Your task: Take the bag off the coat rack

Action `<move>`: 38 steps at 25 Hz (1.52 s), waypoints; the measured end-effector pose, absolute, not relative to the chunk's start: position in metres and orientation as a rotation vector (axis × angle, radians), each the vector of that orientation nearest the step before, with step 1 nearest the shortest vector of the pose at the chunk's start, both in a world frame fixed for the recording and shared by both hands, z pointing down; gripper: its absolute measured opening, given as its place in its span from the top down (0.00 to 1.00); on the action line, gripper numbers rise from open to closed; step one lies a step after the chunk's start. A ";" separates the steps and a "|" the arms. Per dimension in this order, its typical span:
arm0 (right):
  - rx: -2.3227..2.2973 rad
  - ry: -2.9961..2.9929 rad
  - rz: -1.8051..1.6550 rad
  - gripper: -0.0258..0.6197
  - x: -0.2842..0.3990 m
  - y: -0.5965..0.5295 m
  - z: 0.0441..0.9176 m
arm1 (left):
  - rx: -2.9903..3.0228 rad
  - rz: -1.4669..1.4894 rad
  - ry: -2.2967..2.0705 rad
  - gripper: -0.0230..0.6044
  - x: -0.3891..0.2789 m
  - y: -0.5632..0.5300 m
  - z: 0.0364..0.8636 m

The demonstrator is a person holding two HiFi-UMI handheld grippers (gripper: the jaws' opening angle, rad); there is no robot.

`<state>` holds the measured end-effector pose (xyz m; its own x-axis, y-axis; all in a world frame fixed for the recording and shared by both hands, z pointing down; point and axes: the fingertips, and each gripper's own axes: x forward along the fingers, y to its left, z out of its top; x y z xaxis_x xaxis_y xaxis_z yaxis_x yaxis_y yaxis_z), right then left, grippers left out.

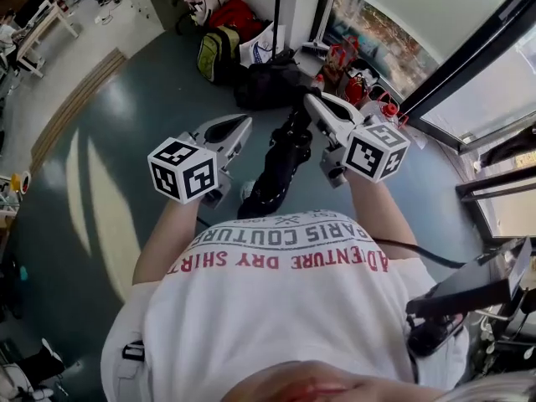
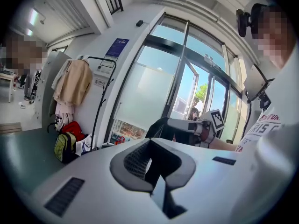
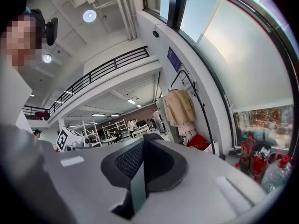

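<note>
The blue-grey floor (image 1: 109,182) spreads below. By the glass front stands the black metal coat rack (image 2: 96,111), a beige coat (image 2: 74,82) hung on it. Well apart from it, the black fabric bag (image 1: 280,162) dangles from the right tool (image 1: 311,100), which pinches its top. The left tool (image 1: 243,124) is pressed together, empty, just beside the bag.

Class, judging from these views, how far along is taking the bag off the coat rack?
Done: black bag hangs from the shut right gripper, apart from the coat rack. In hand: holding it. Remaining: seemingly nothing; left gripper is shut, empty.
</note>
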<state>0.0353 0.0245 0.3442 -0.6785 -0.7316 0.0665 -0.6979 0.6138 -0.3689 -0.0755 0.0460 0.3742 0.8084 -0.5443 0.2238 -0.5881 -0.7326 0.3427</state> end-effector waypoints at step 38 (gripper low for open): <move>-1.278 2.725 -0.455 0.94 0.077 0.150 0.316 | 2.681 0.095 -0.801 0.96 -0.036 0.147 0.328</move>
